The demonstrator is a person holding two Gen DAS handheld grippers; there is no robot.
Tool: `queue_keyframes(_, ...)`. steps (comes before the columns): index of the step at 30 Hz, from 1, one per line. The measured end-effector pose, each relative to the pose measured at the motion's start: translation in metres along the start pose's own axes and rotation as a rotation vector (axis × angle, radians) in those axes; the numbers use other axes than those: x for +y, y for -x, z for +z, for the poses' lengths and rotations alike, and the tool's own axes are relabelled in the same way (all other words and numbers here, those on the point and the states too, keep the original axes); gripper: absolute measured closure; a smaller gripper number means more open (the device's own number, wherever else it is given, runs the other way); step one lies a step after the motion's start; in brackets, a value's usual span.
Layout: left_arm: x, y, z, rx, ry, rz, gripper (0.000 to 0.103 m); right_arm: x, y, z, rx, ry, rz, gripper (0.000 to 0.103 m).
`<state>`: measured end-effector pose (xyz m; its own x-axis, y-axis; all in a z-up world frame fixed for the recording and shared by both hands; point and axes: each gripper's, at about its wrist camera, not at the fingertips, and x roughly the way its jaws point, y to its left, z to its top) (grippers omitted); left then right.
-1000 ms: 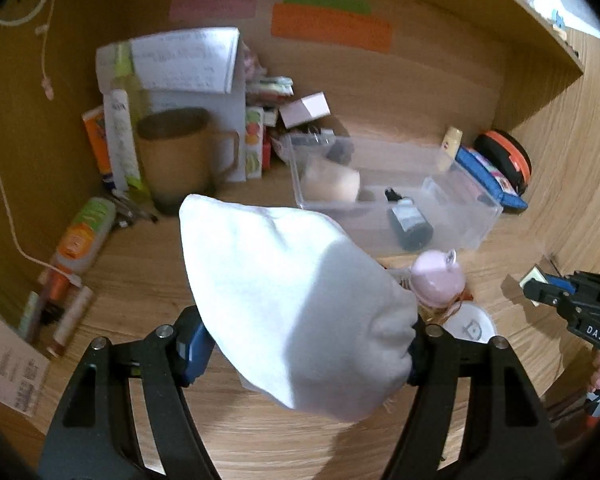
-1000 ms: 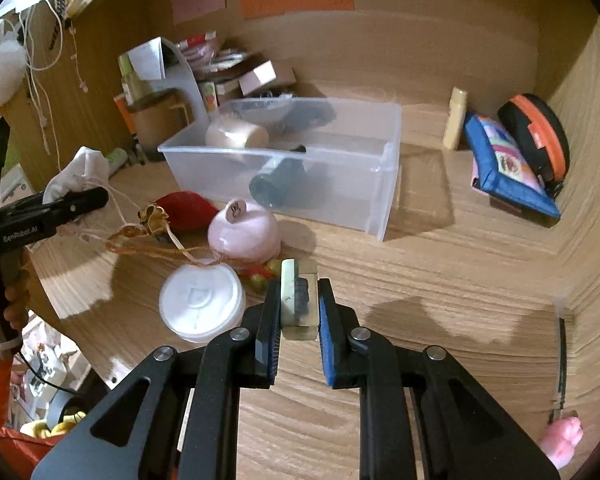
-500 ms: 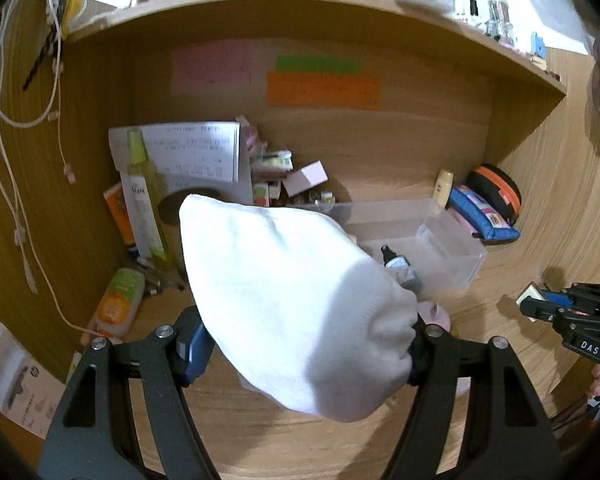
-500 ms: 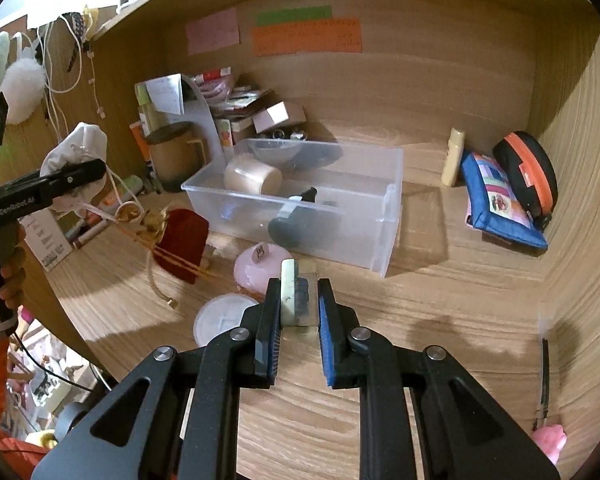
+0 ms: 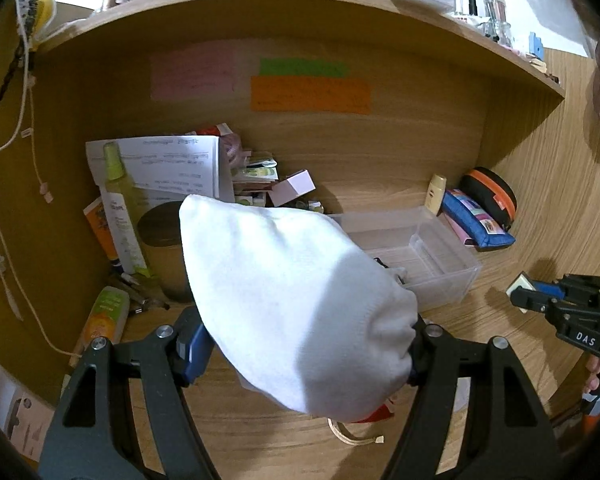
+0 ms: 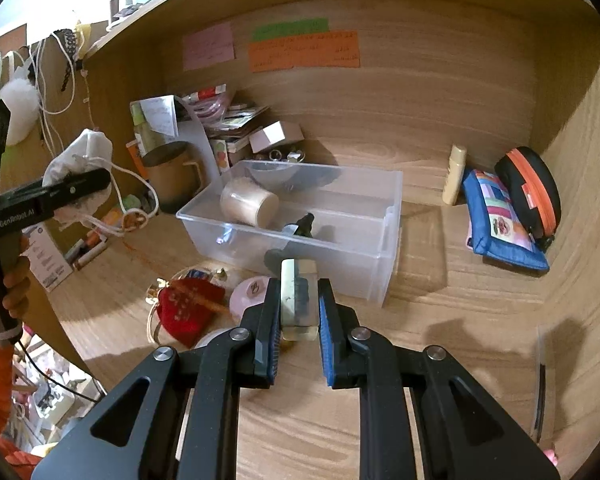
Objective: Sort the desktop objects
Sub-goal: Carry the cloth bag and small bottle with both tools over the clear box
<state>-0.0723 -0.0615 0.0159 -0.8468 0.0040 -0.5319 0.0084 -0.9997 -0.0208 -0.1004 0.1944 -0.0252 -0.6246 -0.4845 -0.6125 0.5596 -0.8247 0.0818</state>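
Note:
My left gripper [image 5: 300, 356] is shut on a white drawstring pouch [image 5: 292, 300] and holds it well above the desk; it fills the middle of the left wrist view. The pouch [image 6: 80, 160] also shows at the left of the right wrist view, its cords hanging. My right gripper [image 6: 299, 312] is shut on a small clear block with a dark core [image 6: 296, 300], raised in front of the clear plastic bin [image 6: 388, 208]. The bin holds a beige cup [image 6: 248, 200] and a dark dropper bottle [image 6: 300, 228]. A red pouch [image 6: 188, 308] lies on the desk.
A pink round box [image 6: 252, 292] and a white lid [image 6: 216, 340] lie before the bin. A brown mug [image 6: 172, 176], tubes and papers [image 5: 160, 168] crowd the back left. A blue pouch [image 6: 500, 220], an orange-black case [image 6: 532, 192] and a cream tube [image 6: 454, 176] sit at the right.
Both grippers have risen away from the desk with their loads. The red pouch was lifted on the white pouch's cords, then came to lie on the desk.

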Motion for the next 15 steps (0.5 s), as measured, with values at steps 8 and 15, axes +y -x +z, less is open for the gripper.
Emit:
queue_keyframes(8, -0.003, -0.024, 0.013, 0.013, -0.017, -0.016, 0.032, -0.006, -0.020, 0.018, 0.012, 0.010, 0.001, 0.088)
queue_keyframes(15, -0.010, -0.051, 0.026, 0.033, -0.045, -0.032, 0.032, -0.013, -0.038, 0.032, 0.020, 0.013, 0.009, 0.088)
